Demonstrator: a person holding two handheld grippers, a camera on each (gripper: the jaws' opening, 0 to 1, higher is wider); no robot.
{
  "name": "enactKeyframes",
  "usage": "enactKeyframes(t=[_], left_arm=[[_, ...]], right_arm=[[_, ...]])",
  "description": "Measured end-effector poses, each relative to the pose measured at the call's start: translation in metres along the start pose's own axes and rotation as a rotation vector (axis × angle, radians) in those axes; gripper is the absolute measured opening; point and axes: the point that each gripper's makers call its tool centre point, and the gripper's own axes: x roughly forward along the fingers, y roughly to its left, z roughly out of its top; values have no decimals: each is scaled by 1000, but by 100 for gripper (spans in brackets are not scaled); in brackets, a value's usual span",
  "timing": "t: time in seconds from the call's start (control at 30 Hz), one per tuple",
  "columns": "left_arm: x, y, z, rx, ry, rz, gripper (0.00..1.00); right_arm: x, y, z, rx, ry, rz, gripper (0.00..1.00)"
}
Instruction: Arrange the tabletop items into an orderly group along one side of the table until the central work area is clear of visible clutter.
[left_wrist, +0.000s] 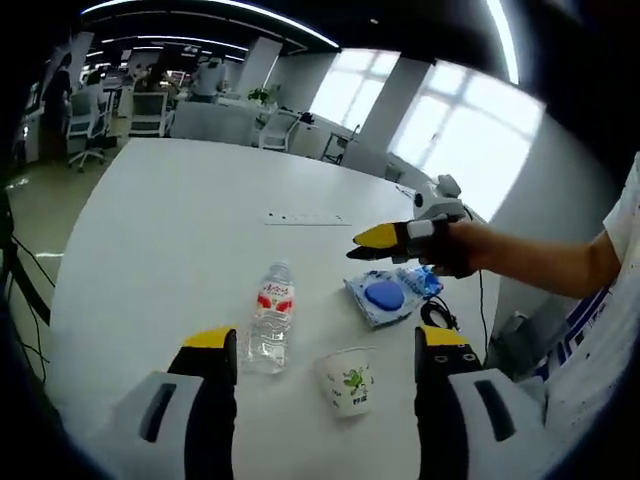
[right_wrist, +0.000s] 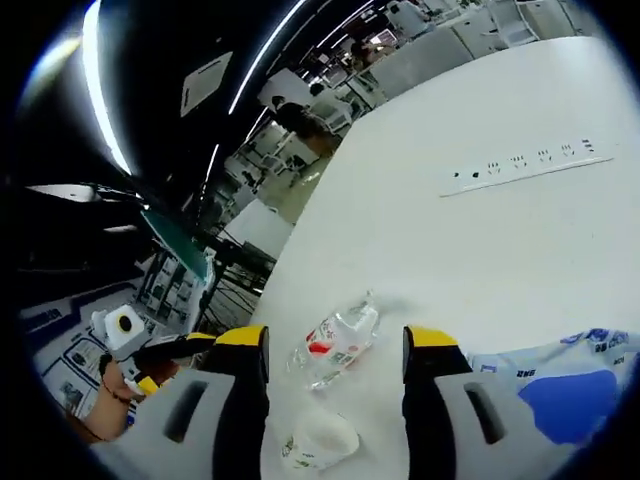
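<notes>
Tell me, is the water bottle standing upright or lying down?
Lying down: the water bottle rests on its side on the table.

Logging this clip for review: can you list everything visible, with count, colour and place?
Water bottle: one, clear with red label, lying on the table between the left tongs' jaws.
Paper cup: one, white with green print, beside the bottle.
Packet: one, blue and white, under the right tongs.
Power strip: one, white, set in the table.
Table: one, white.
Office chairs: several, white, background.
Left tongs: yellow-tipped, open.
Right tongs: yellow-tipped, open.
</notes>
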Motion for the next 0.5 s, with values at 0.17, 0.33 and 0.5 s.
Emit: enactKeyframes(t=[0.17,0.33,0.5], left_arm=[[1,3,-3,-10,-6,-2,73],[3,4,-4,-21,-15,-9,73],[7,5,-10,-30,-13,-17,73]], right_arm=[[18,-3,3,57,-10,16,50],[35,-11,0,130,6,15,50],[51,-17,-2,215,3,12,46]])
